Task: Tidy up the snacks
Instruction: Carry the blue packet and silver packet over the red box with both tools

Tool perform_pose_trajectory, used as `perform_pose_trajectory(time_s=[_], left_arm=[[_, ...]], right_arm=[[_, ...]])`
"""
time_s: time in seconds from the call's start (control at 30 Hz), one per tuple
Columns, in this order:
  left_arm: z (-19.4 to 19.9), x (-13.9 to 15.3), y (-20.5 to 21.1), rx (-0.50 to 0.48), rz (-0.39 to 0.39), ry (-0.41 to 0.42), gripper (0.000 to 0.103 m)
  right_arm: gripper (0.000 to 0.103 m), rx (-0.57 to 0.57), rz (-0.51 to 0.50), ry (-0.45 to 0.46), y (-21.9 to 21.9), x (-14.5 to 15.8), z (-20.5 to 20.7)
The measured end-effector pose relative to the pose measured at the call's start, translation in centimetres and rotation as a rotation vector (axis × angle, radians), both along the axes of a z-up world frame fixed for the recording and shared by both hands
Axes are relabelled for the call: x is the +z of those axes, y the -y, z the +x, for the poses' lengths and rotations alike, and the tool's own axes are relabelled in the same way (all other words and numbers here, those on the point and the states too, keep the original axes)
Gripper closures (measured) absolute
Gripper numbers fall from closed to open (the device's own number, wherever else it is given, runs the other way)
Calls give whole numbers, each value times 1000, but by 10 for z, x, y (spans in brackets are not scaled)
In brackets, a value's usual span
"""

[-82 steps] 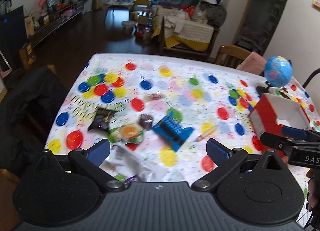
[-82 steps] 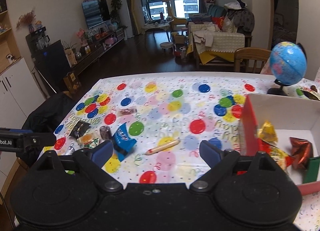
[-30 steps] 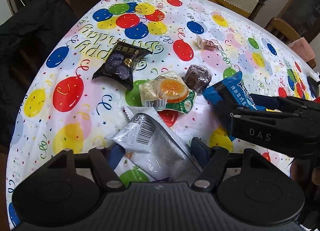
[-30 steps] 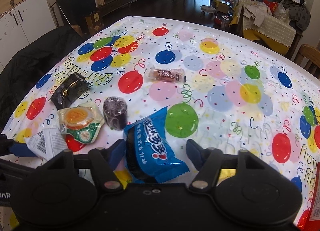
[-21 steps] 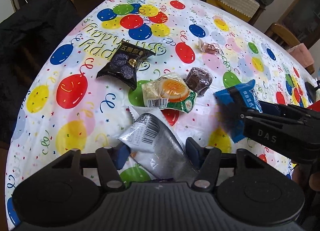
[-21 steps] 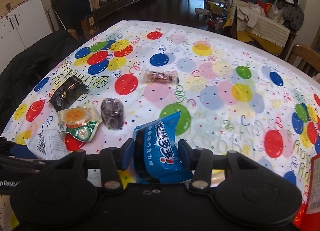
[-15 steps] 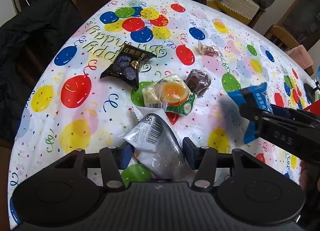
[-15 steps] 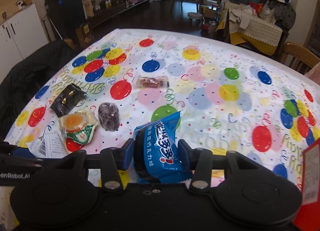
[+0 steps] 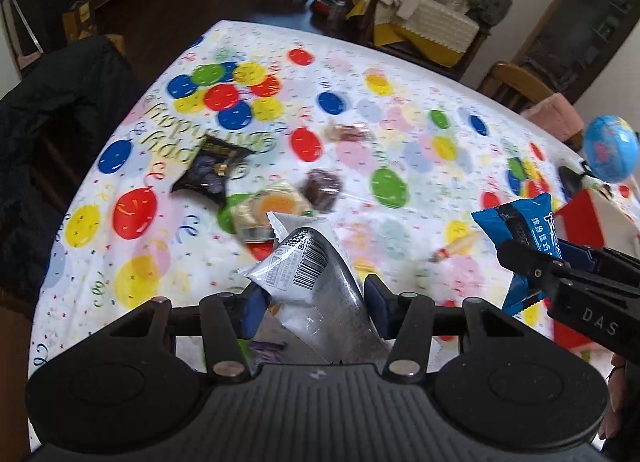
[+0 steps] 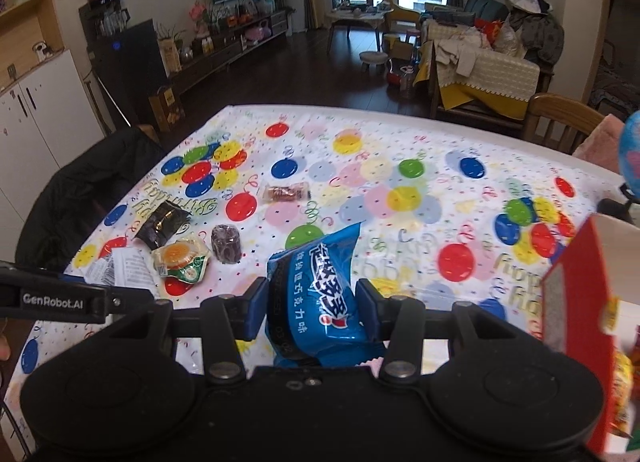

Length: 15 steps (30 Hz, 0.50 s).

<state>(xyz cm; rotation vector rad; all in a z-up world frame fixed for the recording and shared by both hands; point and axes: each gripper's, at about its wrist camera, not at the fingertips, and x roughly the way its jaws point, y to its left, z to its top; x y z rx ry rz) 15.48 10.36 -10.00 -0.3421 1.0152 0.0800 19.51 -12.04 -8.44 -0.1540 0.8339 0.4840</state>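
My left gripper (image 9: 316, 298) is shut on a silver snack packet (image 9: 316, 274) with a barcode, held above the balloon tablecloth (image 9: 400, 134). My right gripper (image 10: 312, 302) is shut on a blue snack packet (image 10: 320, 290), which also shows at the right of the left wrist view as the blue snack packet (image 9: 528, 230). The red box (image 10: 576, 302) with a white inside stands at the right and holds wrapped snacks. On the cloth lie a black packet (image 10: 162, 224), an orange-and-green packet (image 10: 182, 258), a dark round cake (image 10: 226, 242), a small clear-wrapped snack (image 10: 286, 193) and a stick-shaped sweet (image 9: 456, 248).
A blue globe (image 9: 610, 148) stands on the table's far right corner beyond the box. A dark jacket hangs on a chair (image 10: 80, 190) at the table's left side. A wooden chair (image 10: 564, 122) is at the far edge.
Both grippers closed on their packets and lifted them off the cloth. The right one carried the blue packet rightward, and the red box came into its view.
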Motion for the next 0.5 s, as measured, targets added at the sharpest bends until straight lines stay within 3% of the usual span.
perform_pose_trajectory(time_s=[0.5], left_arm=[[-4, 53, 96, -174, 1, 105, 52]], right_arm=[[57, -121, 40, 91, 98, 53, -38]])
